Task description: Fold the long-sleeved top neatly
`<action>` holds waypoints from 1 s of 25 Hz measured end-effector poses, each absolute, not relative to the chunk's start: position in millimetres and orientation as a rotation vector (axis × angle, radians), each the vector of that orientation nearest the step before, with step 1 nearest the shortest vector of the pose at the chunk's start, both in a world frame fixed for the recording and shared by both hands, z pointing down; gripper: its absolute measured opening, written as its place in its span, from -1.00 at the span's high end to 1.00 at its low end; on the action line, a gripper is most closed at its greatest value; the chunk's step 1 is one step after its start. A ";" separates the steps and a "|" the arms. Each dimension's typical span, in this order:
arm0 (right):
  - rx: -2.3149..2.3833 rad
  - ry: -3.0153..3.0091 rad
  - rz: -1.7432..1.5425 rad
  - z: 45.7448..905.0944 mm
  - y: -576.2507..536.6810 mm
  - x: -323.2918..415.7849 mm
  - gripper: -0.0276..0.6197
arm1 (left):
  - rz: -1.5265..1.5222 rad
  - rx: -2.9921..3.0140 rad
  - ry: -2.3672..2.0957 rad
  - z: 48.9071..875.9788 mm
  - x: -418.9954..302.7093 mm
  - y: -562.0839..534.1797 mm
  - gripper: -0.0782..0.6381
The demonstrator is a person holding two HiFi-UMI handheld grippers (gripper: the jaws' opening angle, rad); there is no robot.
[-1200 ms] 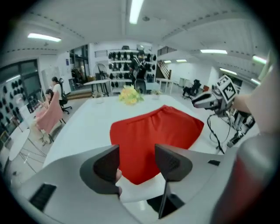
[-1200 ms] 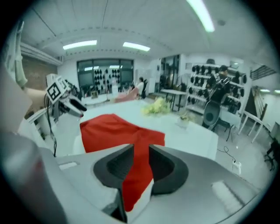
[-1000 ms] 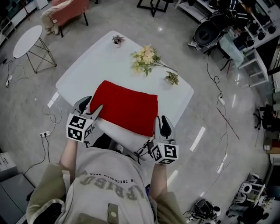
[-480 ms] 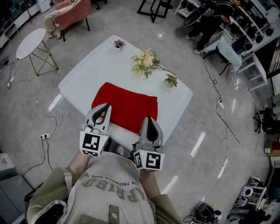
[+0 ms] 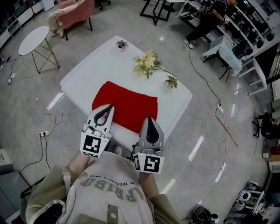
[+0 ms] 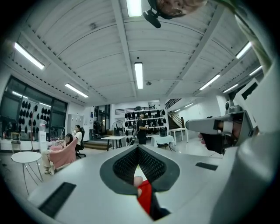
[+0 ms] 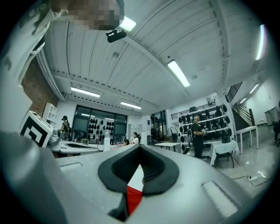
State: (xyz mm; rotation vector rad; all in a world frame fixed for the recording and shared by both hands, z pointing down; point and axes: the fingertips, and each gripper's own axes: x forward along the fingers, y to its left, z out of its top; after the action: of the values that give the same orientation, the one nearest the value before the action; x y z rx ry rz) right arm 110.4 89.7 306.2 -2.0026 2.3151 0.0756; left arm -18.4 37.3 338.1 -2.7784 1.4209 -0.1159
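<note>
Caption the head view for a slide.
Left gripper and right gripper, both shut, hover above a folded red top on a white table.

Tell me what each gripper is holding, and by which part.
Nothing. Left gripper and right gripper have just closed empty, jaws together; the red top lies flat on the table.

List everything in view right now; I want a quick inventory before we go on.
long-sleeved top: one, red, folded flat on the near part of the table
table: one, white, middle of the floor
flower bunch: one, cream and green, far right part of the table
leafy sprig: one, green and pale, by the table's right edge
potted plant: one, small and dark, far corner of the table
round side table: one, white, floor at far left
armchair: one, pink, beyond the side table
left gripper: one, grey, fingers shut and empty, above the top's near left corner
right gripper: one, grey, fingers shut and empty, above its near right edge
</note>
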 end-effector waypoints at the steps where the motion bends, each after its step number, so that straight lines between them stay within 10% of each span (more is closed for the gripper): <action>1: -2.000 2.315 0.087 304.1 90.1 109.9 0.91 | -0.118 -2.775 1.424 338.2 -18.9 37.5 0.75; 25: -2.104 2.291 0.276 288.5 90.2 123.0 0.91 | -0.087 -2.740 1.384 327.5 -9.6 37.1 0.75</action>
State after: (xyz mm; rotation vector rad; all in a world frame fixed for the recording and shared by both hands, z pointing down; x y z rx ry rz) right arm 123.0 90.2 288.5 -2.1038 2.2911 0.2761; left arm -9.6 37.1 327.5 -2.7402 1.3841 -0.0866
